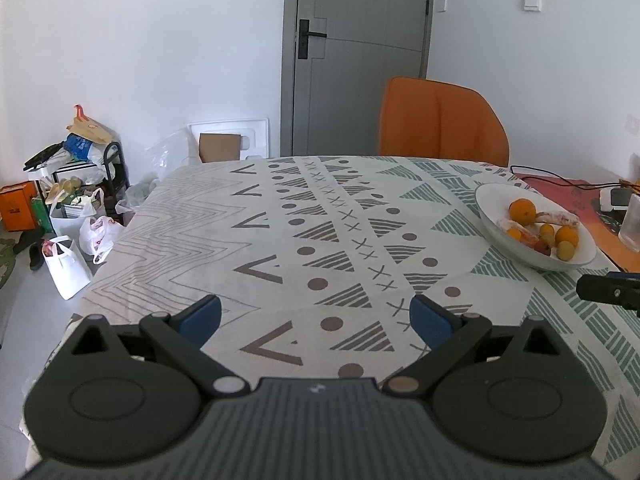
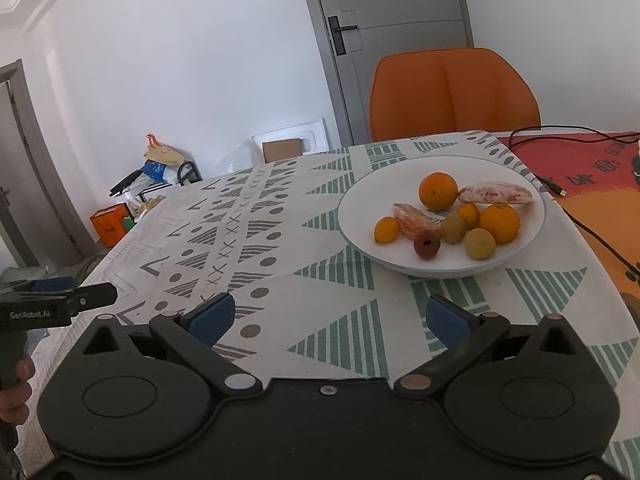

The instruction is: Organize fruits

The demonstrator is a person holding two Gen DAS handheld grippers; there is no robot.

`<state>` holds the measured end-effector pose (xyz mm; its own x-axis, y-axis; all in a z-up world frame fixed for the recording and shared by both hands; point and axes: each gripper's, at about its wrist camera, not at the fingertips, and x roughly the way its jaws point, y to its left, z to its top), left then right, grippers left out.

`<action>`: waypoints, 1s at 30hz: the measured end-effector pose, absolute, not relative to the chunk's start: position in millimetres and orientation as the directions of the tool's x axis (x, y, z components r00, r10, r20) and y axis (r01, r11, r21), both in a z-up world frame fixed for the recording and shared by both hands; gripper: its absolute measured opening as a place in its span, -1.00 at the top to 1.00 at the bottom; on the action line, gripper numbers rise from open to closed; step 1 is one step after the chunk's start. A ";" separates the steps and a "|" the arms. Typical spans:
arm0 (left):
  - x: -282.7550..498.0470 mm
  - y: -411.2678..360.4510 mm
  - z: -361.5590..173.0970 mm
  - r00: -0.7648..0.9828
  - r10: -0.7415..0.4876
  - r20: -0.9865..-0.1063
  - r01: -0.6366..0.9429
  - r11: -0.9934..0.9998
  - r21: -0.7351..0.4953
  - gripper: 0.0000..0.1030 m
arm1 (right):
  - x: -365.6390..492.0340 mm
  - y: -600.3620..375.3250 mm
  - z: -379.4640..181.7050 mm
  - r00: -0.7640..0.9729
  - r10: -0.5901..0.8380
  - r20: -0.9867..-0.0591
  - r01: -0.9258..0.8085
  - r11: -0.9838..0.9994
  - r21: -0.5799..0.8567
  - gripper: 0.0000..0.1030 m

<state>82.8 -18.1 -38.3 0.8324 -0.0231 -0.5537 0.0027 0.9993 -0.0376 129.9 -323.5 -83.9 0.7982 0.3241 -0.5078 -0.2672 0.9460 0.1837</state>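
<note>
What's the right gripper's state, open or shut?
Open. In the right wrist view the right gripper has its blue pads spread wide apart with only tablecloth between them, short of the fruit plate.

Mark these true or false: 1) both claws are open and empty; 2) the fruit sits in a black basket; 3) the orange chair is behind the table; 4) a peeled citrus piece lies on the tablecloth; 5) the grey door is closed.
1) True: left claw and right claw hold nothing.
2) False: it sits in a round white ceramic plate.
3) True: orange upholstered chair.
4) False: the peeled citrus segment lies on the plate.
5) True: grey panelled door.
</note>
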 end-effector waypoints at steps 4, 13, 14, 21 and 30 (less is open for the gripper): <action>82.7 -17.5 -38.6 0.834 -0.021 -0.551 0.003 0.999 -0.035 -0.94 | 129.8 -323.5 -85.3 0.797 0.323 -0.511 -0.265 0.946 0.186 -1.00; 82.9 -16.1 -39.1 0.832 -0.019 -0.554 -0.001 0.999 -0.036 -0.94 | 131.6 -325.7 -88.7 0.793 0.320 -0.518 -0.260 0.947 0.188 -1.00; 82.9 -16.4 -39.1 0.832 -0.019 -0.554 -0.001 0.999 -0.036 -0.94 | 131.7 -326.3 -88.7 0.793 0.321 -0.518 -0.259 0.947 0.190 -1.00; 83.1 -15.7 -39.5 0.832 -0.020 -0.554 0.001 0.999 -0.035 -0.94 | 132.5 -326.8 -89.6 0.791 0.322 -0.520 -0.258 0.946 0.194 -1.00; 83.0 -16.0 -40.5 0.830 -0.016 -0.558 -0.004 0.999 -0.033 -0.94 | 134.6 -325.2 -92.9 0.784 0.323 -0.530 -0.259 0.946 0.193 -1.00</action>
<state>83.0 -16.0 -40.5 0.8297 -0.0157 -0.5580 -0.0036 0.9994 -0.0335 134.6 -325.2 -92.9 0.7842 0.3234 -0.5296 -0.2595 0.9462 0.1935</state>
